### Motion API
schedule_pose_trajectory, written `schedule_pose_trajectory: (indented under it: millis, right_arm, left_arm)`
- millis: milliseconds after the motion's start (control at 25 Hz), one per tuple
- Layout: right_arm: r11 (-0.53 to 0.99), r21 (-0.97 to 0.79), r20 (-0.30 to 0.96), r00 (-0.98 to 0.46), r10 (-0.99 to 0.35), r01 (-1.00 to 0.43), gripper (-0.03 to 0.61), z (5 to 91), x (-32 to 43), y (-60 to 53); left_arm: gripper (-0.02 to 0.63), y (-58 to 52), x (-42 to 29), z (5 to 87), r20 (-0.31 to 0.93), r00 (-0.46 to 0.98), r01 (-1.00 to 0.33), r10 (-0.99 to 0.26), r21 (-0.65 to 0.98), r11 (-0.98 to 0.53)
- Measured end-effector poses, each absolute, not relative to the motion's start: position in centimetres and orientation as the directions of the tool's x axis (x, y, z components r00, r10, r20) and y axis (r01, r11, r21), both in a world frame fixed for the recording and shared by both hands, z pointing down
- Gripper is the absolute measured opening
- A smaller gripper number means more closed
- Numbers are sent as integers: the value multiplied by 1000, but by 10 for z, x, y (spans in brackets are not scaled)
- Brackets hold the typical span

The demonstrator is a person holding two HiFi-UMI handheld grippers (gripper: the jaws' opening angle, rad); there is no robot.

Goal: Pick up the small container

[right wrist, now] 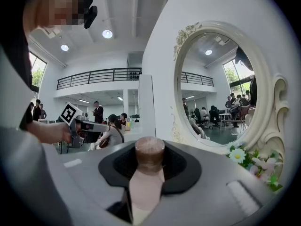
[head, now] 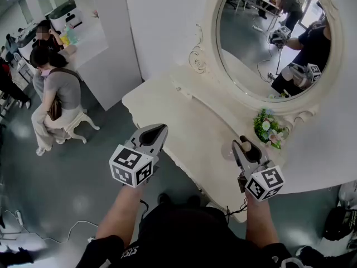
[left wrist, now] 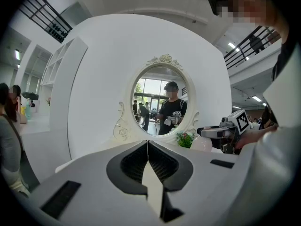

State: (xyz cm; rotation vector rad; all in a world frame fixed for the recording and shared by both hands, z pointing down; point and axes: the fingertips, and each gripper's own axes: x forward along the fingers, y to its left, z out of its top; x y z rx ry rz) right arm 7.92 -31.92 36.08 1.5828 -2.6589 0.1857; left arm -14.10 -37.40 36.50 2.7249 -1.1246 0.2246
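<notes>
Small container (right wrist: 149, 150) clamped in right hand-held gripper (head: 244, 144), left hand-held gripper (left wrist: 147, 147) closed empty, flowers (right wrist: 247, 157), mirror (right wrist: 221, 88) nearby

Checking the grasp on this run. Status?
Left gripper shut, empty. Right gripper shut on small brown-capped container, over vanity table. Flower sprig to its right, apart; nothing blocking.

The mirror (head: 268, 38) is set behind the table (head: 184, 121), with the flowers (head: 269, 128) placed at its lower right. The small container (right wrist: 149, 155) is held between the jaws of the right gripper (head: 244, 144) above the table's front. The left gripper (head: 158, 130) is found to its left, well apart.
</notes>
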Motion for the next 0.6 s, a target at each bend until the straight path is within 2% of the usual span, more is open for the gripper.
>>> schedule_pose_trajectory:
  millis: [600]
  right_arm:
    - [481, -51, 58, -484, -873, -875, 129, 330, 75, -330]
  left_arm:
    - [6, -375, -148, 365, 197, 703, -709, -683, 121, -695]
